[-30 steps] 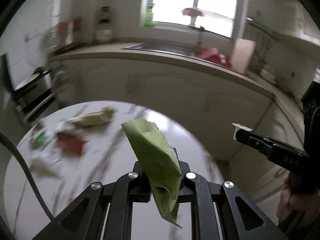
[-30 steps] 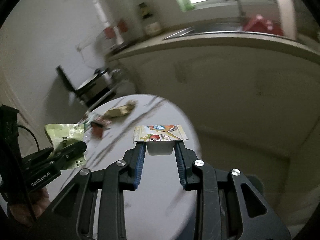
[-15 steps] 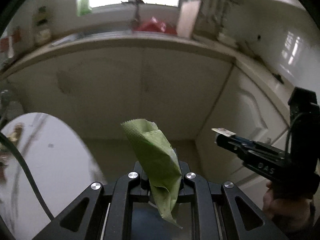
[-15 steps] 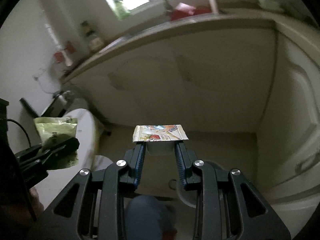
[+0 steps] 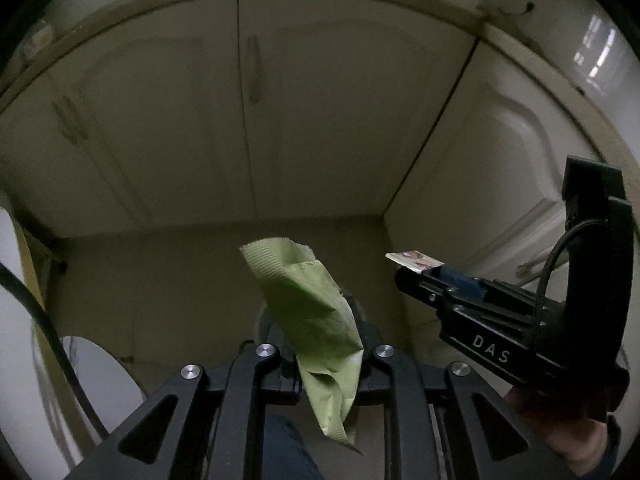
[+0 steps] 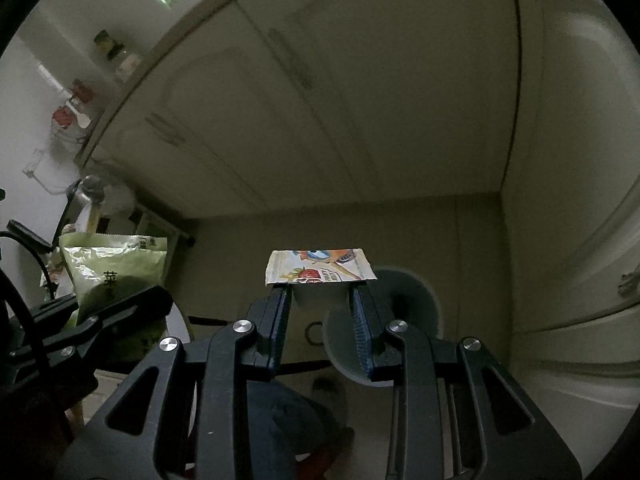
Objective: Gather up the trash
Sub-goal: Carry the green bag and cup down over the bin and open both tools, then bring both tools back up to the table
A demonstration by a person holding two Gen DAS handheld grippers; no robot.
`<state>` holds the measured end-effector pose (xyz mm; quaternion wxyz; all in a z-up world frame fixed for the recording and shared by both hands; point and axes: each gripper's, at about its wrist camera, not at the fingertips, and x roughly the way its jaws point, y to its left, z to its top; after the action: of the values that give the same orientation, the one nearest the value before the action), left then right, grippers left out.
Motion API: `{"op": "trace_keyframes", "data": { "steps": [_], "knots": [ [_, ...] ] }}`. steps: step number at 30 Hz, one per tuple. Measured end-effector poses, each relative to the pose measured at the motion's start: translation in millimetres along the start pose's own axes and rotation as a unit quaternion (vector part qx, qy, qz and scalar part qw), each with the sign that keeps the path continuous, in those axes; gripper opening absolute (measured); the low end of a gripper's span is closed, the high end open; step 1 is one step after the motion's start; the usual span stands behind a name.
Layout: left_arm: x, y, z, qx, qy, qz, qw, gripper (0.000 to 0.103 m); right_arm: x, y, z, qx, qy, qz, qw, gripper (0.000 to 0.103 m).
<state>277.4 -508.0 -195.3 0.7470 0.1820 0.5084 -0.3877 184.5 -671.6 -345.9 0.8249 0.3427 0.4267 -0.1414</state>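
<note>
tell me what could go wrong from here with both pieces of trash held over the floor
1. The left gripper has its jaws opening on the crumpled green foil snack wrapper; the light wrapper could flutter past the grey round bin.
2. The right gripper pinches only the small white plastic cup with the printed peel lid, so it could slip out early.

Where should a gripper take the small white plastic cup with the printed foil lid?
Likely the opposite side walls of the small white plastic cup, just under its printed foil lid, coming in from the side with the jaws straddling the body. The flat lid overhangs the jaws, so the cup should not slip down. The right gripper holds it so.
</note>
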Motion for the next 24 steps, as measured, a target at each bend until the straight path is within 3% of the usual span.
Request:
{"op": "trace_keyframes", "data": {
  "steps": [1,3,5,9,11,15,16,17,24],
  "knots": [
    [5,3,-2,-0.002,0.01,-0.001,0.9999,0.02,4,-1,0,0.002,0.004,-0.001,1.0,0.028],
    [17,3,2,-0.004,0.023,0.006,0.9997,0.045,13,-4,-1,0.006,0.011,-0.003,1.0,0.028],
    [25,4,6,-0.003,0.027,0.018,0.9995,0.059,20,-10,-1,0.01,0.017,-0.005,1.0,0.029],
    [32,4,9,-0.008,0.032,0.025,0.9991,0.069,32,-16,0,0.025,0.026,-0.009,0.999,0.034],
    [36,7,10,-0.011,0.029,0.03,0.9991,0.071,36,-20,-1,0.031,0.029,-0.013,0.999,0.057],
    [30,1,8,-0.014,0.016,0.04,0.999,0.076,36,-25,-3,0.042,0.029,-0.021,0.998,0.082],
    [29,-1,5,-0.013,0.011,0.043,0.9989,0.077,35,-26,-4,0.045,0.027,-0.026,0.998,0.096],
    [25,-5,3,-0.012,0.006,0.046,0.9988,0.079,34,-26,-5,0.047,0.025,-0.032,0.998,0.103],
    [-3,-11,-10,-0.007,-0.037,0.053,0.9979,0.084,17,-19,-7,0.056,0.013,-0.053,0.997,0.103]
  ]
}}
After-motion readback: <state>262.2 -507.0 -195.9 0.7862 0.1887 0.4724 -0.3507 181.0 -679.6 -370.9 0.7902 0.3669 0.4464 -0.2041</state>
